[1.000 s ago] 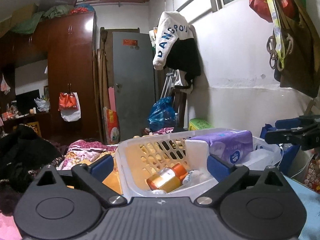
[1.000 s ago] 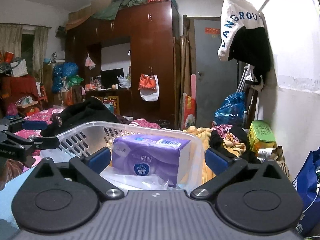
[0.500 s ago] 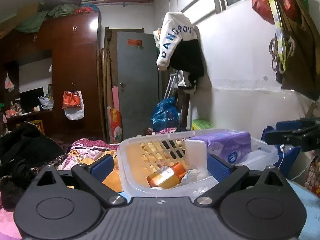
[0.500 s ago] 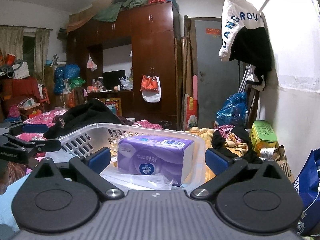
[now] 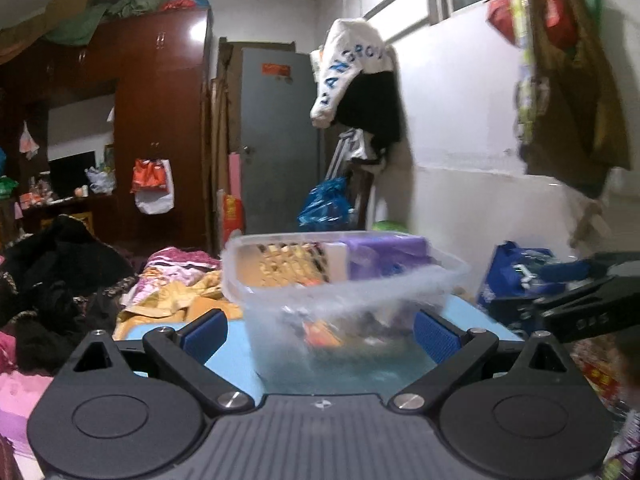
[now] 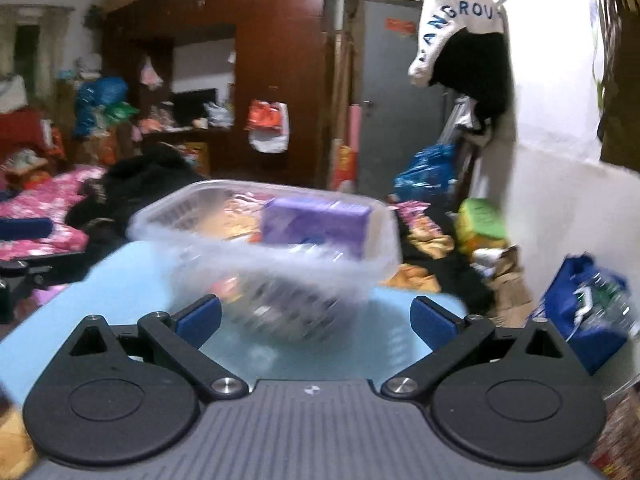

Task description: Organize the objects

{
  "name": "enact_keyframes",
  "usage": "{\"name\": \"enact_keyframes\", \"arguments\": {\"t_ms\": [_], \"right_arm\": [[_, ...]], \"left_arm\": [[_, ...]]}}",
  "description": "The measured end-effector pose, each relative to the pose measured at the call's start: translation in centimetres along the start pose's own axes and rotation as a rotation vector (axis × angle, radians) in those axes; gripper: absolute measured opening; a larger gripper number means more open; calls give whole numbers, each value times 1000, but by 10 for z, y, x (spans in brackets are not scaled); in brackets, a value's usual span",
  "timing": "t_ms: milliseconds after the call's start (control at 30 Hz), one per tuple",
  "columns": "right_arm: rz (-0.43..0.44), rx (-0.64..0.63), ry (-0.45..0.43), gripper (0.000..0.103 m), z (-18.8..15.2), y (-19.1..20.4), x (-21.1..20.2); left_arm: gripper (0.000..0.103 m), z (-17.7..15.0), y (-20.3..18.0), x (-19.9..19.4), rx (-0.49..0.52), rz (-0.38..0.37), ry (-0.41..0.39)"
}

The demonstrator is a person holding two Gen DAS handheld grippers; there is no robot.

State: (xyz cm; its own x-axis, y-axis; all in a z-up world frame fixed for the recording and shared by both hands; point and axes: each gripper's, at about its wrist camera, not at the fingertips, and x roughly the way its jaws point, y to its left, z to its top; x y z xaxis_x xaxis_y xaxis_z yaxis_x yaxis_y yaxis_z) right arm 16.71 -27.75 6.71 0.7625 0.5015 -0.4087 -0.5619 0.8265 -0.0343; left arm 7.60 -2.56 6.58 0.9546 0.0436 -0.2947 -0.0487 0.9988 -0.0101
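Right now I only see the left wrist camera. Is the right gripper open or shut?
Observer: Open. The right gripper has its blue pads wide apart, and the basket is ahead of them, not gripped.
Operator: What's beside the table on its right?
Observer: A blue bag with a clear plastic bottle in it, by the white wall.
Operator: And far left in the room?
Observer: Blue and green bags are piled left of the wardrobe.
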Motion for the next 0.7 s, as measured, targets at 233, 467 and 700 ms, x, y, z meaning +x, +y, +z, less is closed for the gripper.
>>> {"name": "enact_keyframes", "arguments": {"t_ms": [233, 467, 700], "right_arm": [[6, 53, -52, 103, -30, -2, -22], [11, 115, -57, 103, -29, -13, -23], [1, 96, -71, 103, -33, -8, -26]], "left_arm": [[101, -26, -11, -1, 0, -44, 27], [101, -27, -8, 1, -24, -47, 27], [101, -25, -10, -6, -33, -42, 13]]}}
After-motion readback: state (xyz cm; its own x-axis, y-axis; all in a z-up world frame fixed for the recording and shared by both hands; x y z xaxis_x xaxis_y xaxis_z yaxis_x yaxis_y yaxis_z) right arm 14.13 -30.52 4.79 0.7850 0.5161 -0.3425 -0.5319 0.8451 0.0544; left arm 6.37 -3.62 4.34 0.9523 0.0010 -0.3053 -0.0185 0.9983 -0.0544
